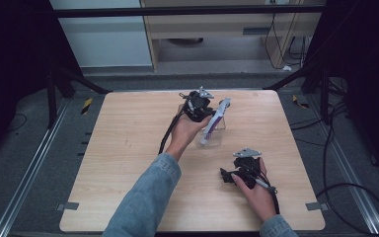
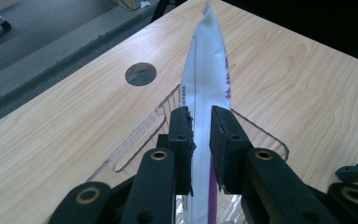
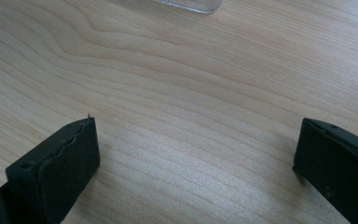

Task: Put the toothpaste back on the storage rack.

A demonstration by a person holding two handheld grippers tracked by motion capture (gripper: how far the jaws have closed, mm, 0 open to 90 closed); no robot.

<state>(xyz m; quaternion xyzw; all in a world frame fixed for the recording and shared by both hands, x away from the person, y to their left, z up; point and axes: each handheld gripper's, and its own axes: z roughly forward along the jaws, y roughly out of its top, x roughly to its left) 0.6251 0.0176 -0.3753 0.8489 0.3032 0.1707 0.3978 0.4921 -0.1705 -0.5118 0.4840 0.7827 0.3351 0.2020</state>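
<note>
Right claw (image 1: 225,176): nearest the person, low over bare bench (image 1: 128,148), jaws spread wide, holding nothing.
Left claw (image 2: 200,135): farther out, jaws pinched onto a white and purple pouch (image 2: 207,79).
Pouch: held edge-up above a clear plastic tray (image 2: 140,140) mid-bench.
Handling: it looks light, soft and slippery; a grip near the flat sealed edge probably suits best.
Beyond: a round hole (image 2: 141,73) in the bench.
</note>
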